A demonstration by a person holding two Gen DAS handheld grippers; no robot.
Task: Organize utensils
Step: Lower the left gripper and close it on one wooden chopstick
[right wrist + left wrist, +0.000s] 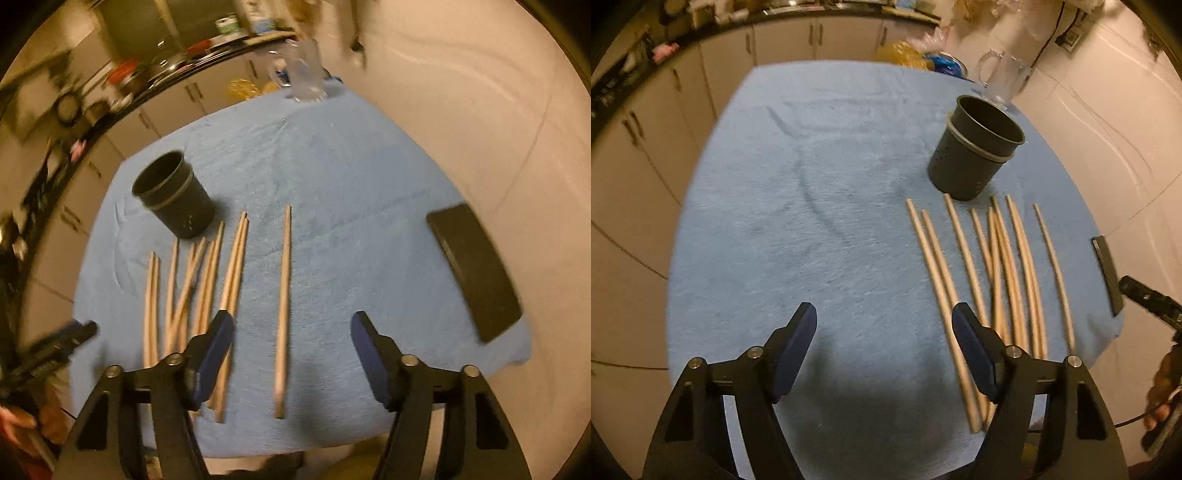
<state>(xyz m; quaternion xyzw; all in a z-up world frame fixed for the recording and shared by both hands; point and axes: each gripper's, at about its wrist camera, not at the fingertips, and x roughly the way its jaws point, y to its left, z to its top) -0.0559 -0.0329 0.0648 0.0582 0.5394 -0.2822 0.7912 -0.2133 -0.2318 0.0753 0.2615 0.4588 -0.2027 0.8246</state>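
Surface (812,221) under a blue towel, which carries everything; the pile is soft and wrinkled, so a thin stick may sink into it and a pad may catch cloth instead of wood. Holder (975,147), dark and cylindrical, stands upright at the far end of the chopsticks, mouth open and apparently empty; it looks light, and a stick dropped in at a slant, or a nudge from a finger, could tip it. Black flat object (476,273) lies near the towel's right edge, well apart from the sticks, no concern. Left tool (884,350) hovers open over bare towel, nothing between its fingers, its right finger over the near ends of the leftmost sticks. Right tool (291,354) also open and empty, with the lone chopstick (283,306) lying between its fingers but not touched. Chopsticks (997,269) lie in a loose fan, several crossing or touching. Risks, as I judge them: closing on the crowded bunch could lift two at once or scatter neighbours; a round, tapered stick may roll or pivot out of a pinch; both frames are blurred, so the aim may be off.
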